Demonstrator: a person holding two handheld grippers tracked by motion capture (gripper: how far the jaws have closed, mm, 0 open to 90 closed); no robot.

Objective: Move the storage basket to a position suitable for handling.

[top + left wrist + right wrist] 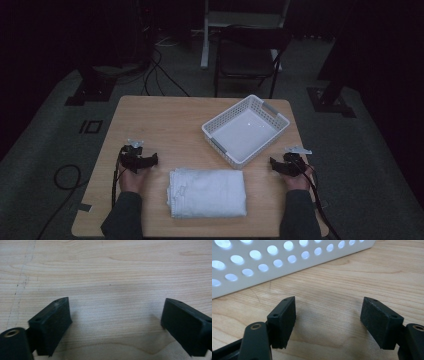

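High view dim, room dark beyond table (165, 115). Gripper views bright, evenly lit; soft jaw shadows on wood; near jaw parts blurred.

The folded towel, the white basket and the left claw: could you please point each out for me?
folded towel (207, 193), high view, middle of its top face.
white basket (216, 143), high view, its near perforated wall.
left claw (148, 161), high view, midway between its fingertips.

Left tool (150, 161) jaws apart, nothing between; right tool (274, 165) likewise.
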